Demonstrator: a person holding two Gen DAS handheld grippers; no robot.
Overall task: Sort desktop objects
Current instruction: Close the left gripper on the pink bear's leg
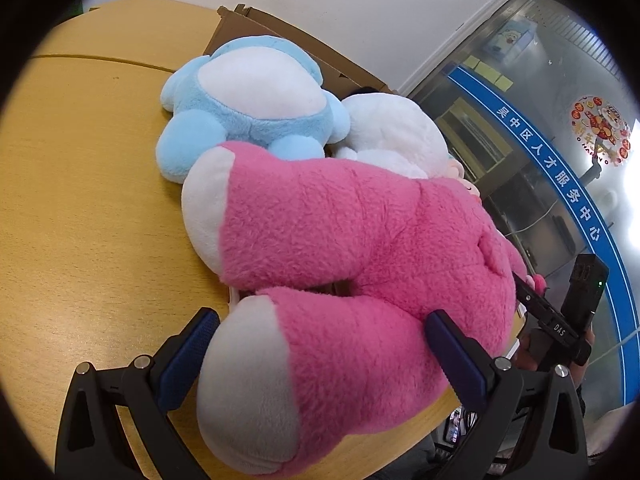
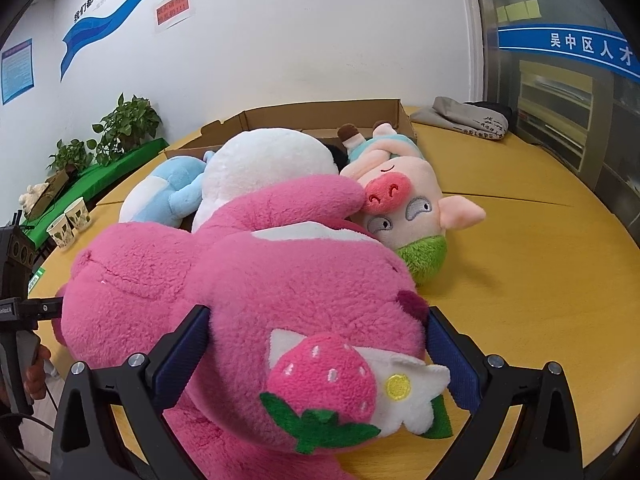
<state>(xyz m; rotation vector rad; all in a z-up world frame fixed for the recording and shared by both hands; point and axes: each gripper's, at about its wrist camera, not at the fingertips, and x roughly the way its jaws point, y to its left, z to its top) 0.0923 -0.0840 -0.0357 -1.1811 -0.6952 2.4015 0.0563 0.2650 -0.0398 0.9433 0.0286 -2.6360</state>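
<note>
A big pink plush bear [image 1: 340, 232] lies on the round wooden table [image 1: 80, 200]. My left gripper [image 1: 320, 344] is wide around one of its legs, blue pads touching the fur on both sides. My right gripper [image 2: 316, 344] is wide around the bear's head [image 2: 240, 280], just behind a strawberry ornament [image 2: 320, 376]. Behind the bear lie a blue plush [image 1: 248, 104], a white plush [image 1: 396, 132] and a pig plush [image 2: 404, 208]. They lean on an open cardboard box [image 2: 320, 114].
Two paper cups [image 2: 70, 220] stand near the table's left edge. A grey folded cloth bag [image 2: 468, 116] lies at the far right. Potted plants [image 2: 124, 124] stand beyond the table by the wall. A glass partition [image 1: 540, 120] is to the right.
</note>
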